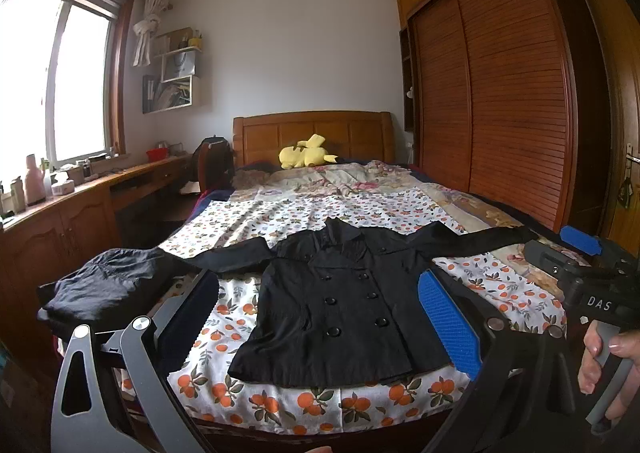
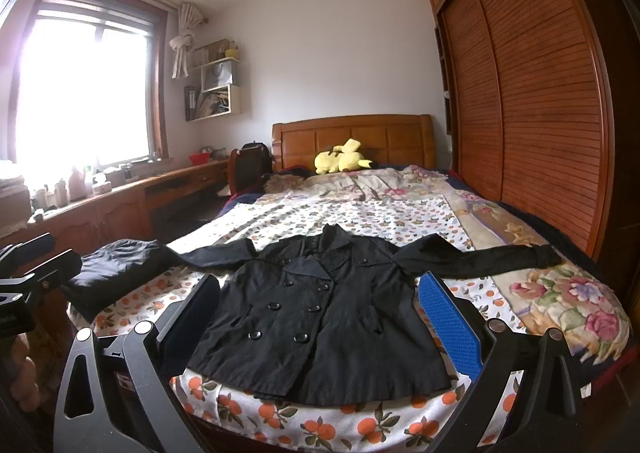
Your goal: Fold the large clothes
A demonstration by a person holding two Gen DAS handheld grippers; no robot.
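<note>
A black double-breasted coat (image 1: 340, 301) (image 2: 320, 313) lies flat and front up on the bed, both sleeves spread out sideways, its hem toward me. My left gripper (image 1: 320, 317) hovers open above the foot of the bed, its fingers framing the coat's body without touching it. My right gripper (image 2: 320, 317) is open too, held over the coat's lower half with nothing between its fingers. In the left wrist view the right gripper's body (image 1: 580, 265) shows at the right edge, held by a hand (image 1: 608, 365).
A dark folded garment (image 1: 108, 289) (image 2: 116, 273) sits on the bed's left corner. The bedsheet (image 1: 312, 401) has an orange-fruit print. A yellow plush toy (image 1: 306, 157) rests by the headboard. A wardrobe (image 1: 500, 93) lines the right side, a desk (image 1: 80, 205) the left.
</note>
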